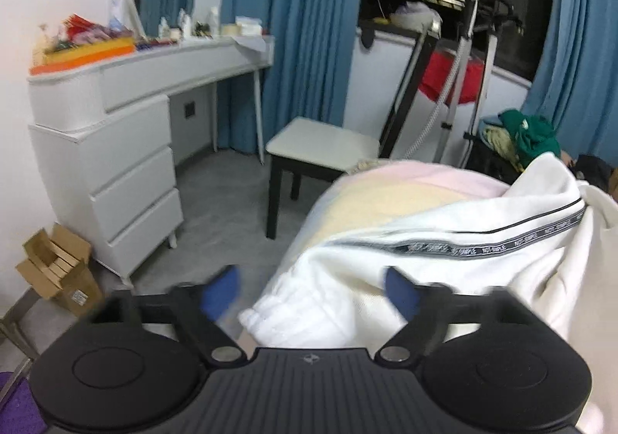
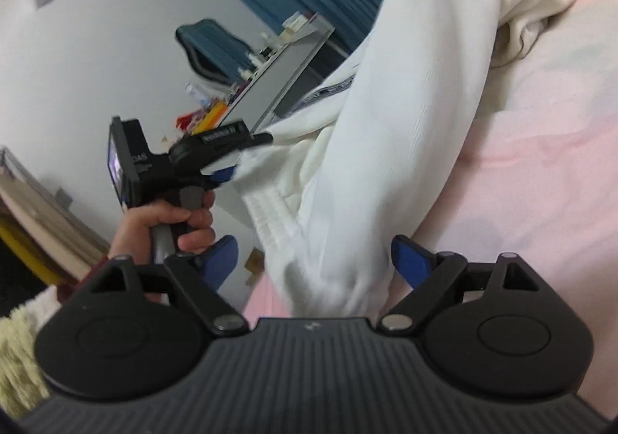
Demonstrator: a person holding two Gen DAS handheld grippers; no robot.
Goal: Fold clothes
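2 grippers: left (image 1: 309, 293), right (image 2: 313, 260); 1 white track pants (image 1: 444, 260); 1 stool (image 1: 320, 144), 12 o'clock; 1 dresser (image 1: 127, 148), 10 o'clock; 1 cardboard box (image 1: 58, 272).

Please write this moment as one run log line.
left gripper: open | right gripper: open | white trousers: unheld, on bed

Readable text: one repeated phrase on the trousers' side tape

You can read "NOT-SIMPLE" printed again and again in pale letters along the dark tape (image 1: 486, 243) that runs down the white trousers (image 1: 386, 279) on the bed, seen from the left wrist camera. You also see a label (image 1: 79, 295) on the cardboard box (image 1: 58, 272) on the floor, but its print is too small to make out. In the right wrist view, the lettering on the other handheld device (image 2: 181, 160) is blurred and you cannot read it.
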